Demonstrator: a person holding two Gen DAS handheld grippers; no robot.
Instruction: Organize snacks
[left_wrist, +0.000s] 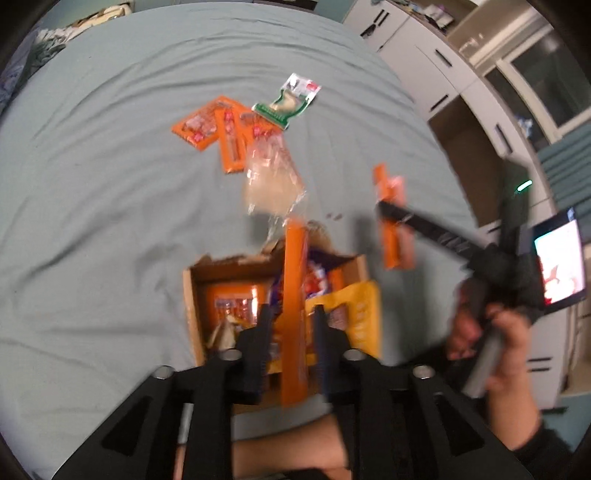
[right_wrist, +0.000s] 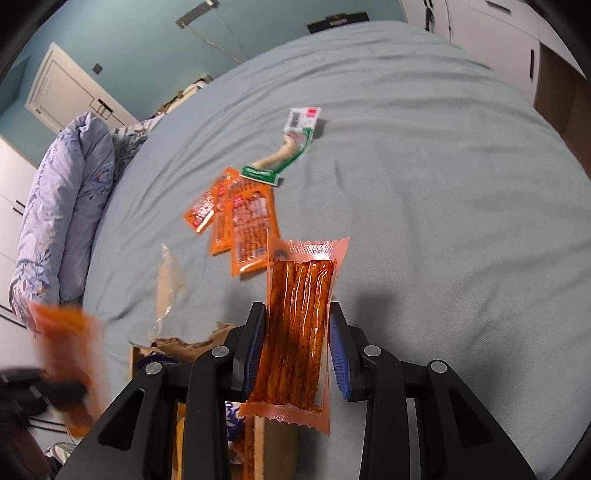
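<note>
An orange snack packet is seen edge-on between the fingers of the left gripper, a long narrow strip standing upright over the cardboard box; whether the pads are actually pressed against it cannot be told, since a gap shows on each side and the frame is blurred. Inside the box, more orange packets and a yellow pouch are packed. Over on the right gripper, a clear-fronted packet is clamped between the blue pads: reddish-brown sticks in glossy oil are visible through the film, with a pale orange crimped seal at top and bottom. That packet is held above the grey-green bed sheet, just off the box's corner. Further out on the sheet, three orange packets are fanned and overlapped, with a green-and-white packet lying just beyond them, its pale contents curved. A crumpled clear wrapper is left between the fan and the box. In the left view, the person's hand is wrapped around the right gripper's handle.
</note>
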